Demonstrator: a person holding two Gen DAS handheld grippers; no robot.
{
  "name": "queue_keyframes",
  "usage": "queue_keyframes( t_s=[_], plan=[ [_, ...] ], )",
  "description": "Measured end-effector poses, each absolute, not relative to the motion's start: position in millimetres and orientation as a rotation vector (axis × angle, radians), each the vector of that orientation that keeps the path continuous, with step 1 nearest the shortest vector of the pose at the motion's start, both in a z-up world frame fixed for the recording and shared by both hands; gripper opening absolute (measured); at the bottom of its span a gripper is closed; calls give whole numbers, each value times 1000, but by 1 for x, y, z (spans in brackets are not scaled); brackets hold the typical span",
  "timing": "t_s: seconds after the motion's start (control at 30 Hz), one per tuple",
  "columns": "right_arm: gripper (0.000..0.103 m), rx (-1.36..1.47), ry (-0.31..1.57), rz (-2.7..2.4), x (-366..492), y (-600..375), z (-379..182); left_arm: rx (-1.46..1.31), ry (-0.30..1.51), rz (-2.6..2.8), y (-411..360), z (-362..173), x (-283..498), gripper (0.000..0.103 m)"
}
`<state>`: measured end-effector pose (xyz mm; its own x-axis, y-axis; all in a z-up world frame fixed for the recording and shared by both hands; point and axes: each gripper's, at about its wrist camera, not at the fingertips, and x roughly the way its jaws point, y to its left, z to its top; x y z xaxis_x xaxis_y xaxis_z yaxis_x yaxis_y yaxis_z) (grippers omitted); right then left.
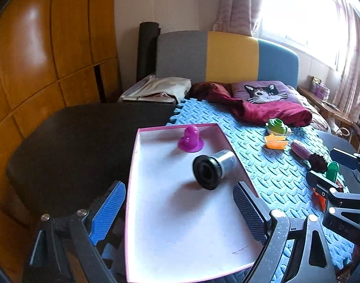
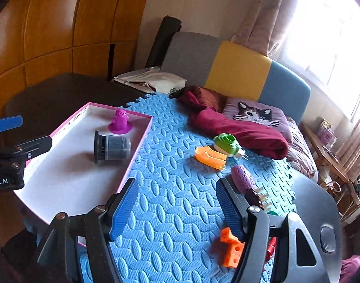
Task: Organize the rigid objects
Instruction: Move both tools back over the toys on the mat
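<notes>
Both claws wide open, holding nothing. Left claw (image 1: 180, 214) over pink tray (image 1: 156, 254), maybe just dropped black cup (image 1: 213, 169); right claw (image 2: 177, 210) near orange block (image 2: 231, 252).

Cat pillow (image 1: 262, 92) beside maroon cloth (image 1: 274, 112), perhaps clothing.

At centre frame, the blue foam mat (image 2: 180, 188) is matt and embossed with a woven ridge pattern. The pink-rimmed tray (image 1: 180, 235) at lower centre has a smooth, matt white card floor. On it, the magenta cap (image 1: 191, 139) looks like glossy translucent plastic, and the black-and-clear cylinder (image 1: 213, 168) like hard plastic. The wardrobe (image 1: 38, 47), upper left, is glossy varnished wood. The gripper fingers (image 2: 123, 210) carry ribbed blue rubbery pads.
</notes>
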<state>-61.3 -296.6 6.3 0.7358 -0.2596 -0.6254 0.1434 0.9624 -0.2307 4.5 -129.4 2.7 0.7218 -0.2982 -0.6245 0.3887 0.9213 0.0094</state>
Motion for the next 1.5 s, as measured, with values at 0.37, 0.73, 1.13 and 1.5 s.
queue_keyframes(
  t_s=[0.37, 0.73, 1.13, 1.5],
  plan=[
    [69, -153, 701, -261, -74, -316, 6, 180, 652, -425, -157, 5, -4, 93],
    [69, -145, 714, -312, -82, -339, 3, 218, 648, -487, -188, 4, -9, 93],
    [69, -133, 733, -370, -91, -366, 0, 254, 658, -556, -218, 1, -16, 93],
    [69, 117, 670, -588, -121, -473, 4, 307, 714, -724, -268, -18, -31, 93]
  ],
)
